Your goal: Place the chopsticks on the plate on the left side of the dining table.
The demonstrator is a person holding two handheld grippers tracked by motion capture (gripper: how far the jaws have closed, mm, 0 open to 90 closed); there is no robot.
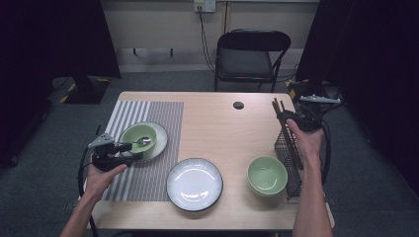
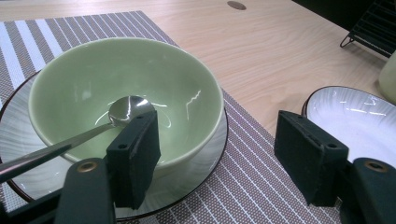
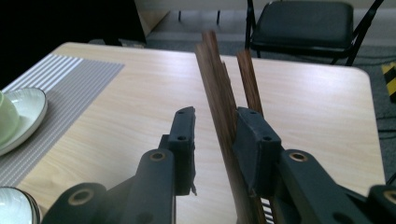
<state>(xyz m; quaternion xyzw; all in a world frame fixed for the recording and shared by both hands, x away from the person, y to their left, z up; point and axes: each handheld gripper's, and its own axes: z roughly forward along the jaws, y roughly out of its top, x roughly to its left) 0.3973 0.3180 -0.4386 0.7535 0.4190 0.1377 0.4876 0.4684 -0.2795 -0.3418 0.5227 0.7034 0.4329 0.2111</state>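
Note:
On the striped placemat (image 1: 148,177) a green bowl (image 2: 140,70) sits on a pale plate (image 2: 18,140). A metal spoon (image 2: 126,109) rests in the bowl, its handle leading out past the outer side of the left jaw. My left gripper (image 2: 217,126) stands open over the bowl's near rim with nothing between its jaws; in the high view the left gripper (image 1: 136,150) is beside that bowl (image 1: 132,134). My right gripper (image 3: 215,119) is open around dark wooden chopsticks (image 3: 224,93), which touch one jaw. The chopsticks (image 1: 276,106) stand in a black wire basket (image 1: 291,163).
A white plate with a dark rim (image 1: 194,185) lies at the table's front middle, and a second green bowl (image 1: 267,175) sits next to the basket. A black round cap (image 1: 238,104) is set in the tabletop. A folding chair (image 1: 252,54) stands beyond the far edge.

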